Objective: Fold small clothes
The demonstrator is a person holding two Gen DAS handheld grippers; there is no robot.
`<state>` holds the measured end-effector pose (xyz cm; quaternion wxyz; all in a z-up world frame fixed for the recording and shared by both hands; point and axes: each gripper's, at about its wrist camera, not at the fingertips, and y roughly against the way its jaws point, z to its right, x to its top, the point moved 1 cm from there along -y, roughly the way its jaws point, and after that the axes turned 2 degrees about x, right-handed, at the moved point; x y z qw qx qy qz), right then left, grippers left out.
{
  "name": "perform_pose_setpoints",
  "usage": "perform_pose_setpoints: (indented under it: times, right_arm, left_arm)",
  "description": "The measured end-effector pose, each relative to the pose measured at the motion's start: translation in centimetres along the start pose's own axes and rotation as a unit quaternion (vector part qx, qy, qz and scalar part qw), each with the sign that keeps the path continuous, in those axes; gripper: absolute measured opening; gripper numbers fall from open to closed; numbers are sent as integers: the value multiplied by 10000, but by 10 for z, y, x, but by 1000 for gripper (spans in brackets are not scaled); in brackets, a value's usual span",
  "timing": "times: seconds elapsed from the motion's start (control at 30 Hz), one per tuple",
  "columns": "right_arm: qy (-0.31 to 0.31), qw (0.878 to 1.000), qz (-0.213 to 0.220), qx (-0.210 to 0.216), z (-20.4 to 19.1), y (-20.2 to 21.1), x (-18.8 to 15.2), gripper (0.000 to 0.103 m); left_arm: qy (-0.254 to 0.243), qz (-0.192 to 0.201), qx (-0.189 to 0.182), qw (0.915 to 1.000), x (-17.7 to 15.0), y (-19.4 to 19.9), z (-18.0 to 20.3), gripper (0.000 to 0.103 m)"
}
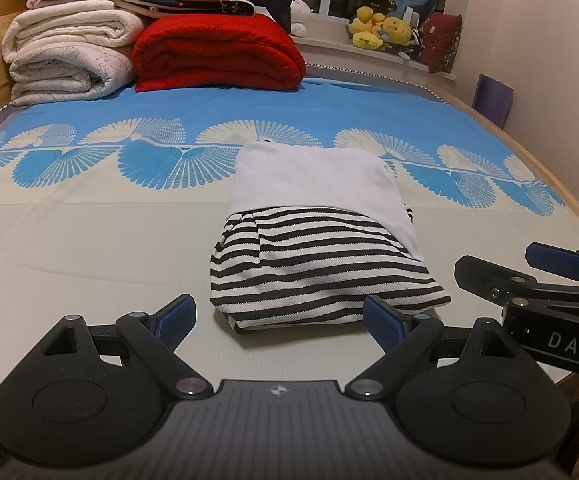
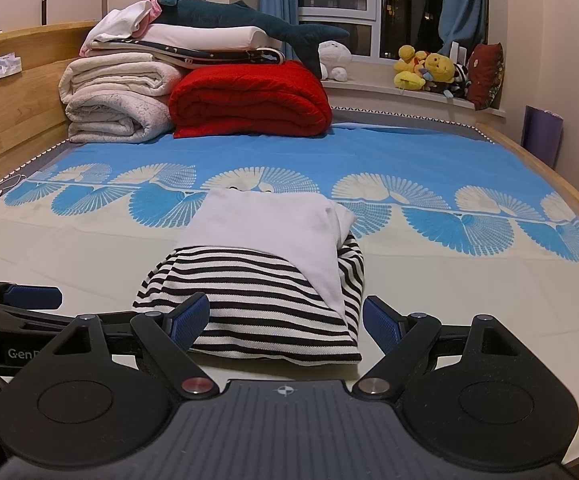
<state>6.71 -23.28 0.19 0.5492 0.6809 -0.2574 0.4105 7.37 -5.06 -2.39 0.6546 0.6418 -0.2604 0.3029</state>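
The bed sheet (image 2: 449,304) is seen bare around the folded striped garment (image 2: 257,300), lying centre. At twelve o'clock, the red blanket (image 2: 249,100) is stacked well apart. Left gripper (image 1: 281,320) and right gripper (image 2: 285,320) are held spread, empty; the fold could be dragged loose if nudged.
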Motion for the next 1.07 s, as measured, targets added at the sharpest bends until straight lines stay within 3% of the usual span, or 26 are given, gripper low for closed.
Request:
perform_pose_setpoints:
  times: [1.07]
  right_arm:
    - [3, 9999, -117, 39, 4, -6, -3, 85]
  left_arm:
    - [20, -84, 2, 10000, -5, -5, -3, 93]
